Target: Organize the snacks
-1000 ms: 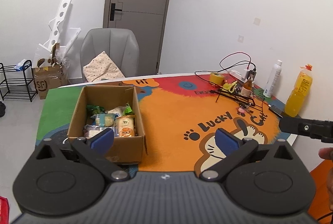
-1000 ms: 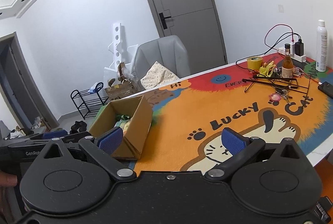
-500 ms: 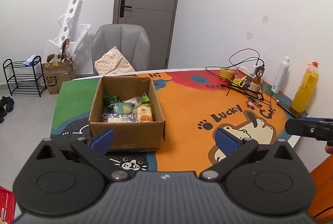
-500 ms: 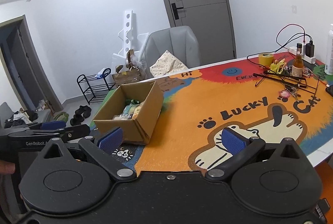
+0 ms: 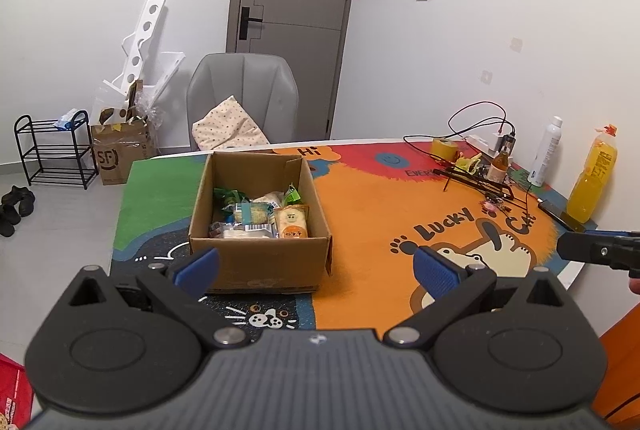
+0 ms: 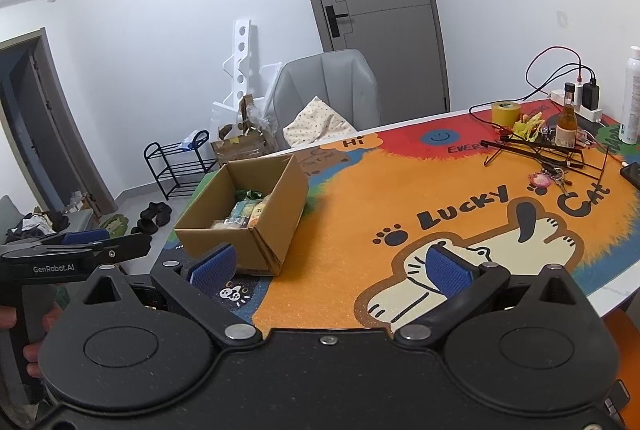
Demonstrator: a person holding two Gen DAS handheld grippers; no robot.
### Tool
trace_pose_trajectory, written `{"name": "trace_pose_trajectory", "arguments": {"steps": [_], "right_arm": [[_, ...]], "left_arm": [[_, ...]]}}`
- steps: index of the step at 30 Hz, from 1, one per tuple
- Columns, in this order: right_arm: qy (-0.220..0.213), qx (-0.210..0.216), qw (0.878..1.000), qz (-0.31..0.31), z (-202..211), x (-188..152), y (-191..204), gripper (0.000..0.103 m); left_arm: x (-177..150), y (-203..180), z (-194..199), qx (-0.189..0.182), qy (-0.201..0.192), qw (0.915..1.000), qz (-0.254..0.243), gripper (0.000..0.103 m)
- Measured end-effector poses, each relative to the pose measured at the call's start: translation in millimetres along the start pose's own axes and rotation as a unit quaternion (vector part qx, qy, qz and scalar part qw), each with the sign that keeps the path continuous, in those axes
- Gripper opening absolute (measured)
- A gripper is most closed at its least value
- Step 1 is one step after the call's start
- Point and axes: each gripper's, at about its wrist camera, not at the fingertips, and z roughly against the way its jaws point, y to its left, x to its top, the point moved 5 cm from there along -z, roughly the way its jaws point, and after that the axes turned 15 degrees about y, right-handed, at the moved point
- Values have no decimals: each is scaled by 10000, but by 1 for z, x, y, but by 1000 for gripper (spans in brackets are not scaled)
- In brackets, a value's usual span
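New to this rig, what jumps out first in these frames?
The bright cartoon "Lucky Cat" mat covering the table, then the open cardboard box of wrapped snacks at its near left. Both the left gripper and right gripper hang open and empty; cables and bottles crowd the far right corner.

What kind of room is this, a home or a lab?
Probably a spare room in a home, used as a workspace. A shoe rack with shoes beside it stands by the wall, a padded chair sits at a table with a cartoon cat mat, and a box holds snacks.
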Motion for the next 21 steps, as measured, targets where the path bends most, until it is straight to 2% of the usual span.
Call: {"name": "trace_pose_trajectory", "arguments": {"steps": [21], "right_arm": [[76, 96, 9999, 101, -4, -2, 5, 103]], "left_arm": [[-2, 1, -1, 65, 23, 10000, -38, 103]]}}
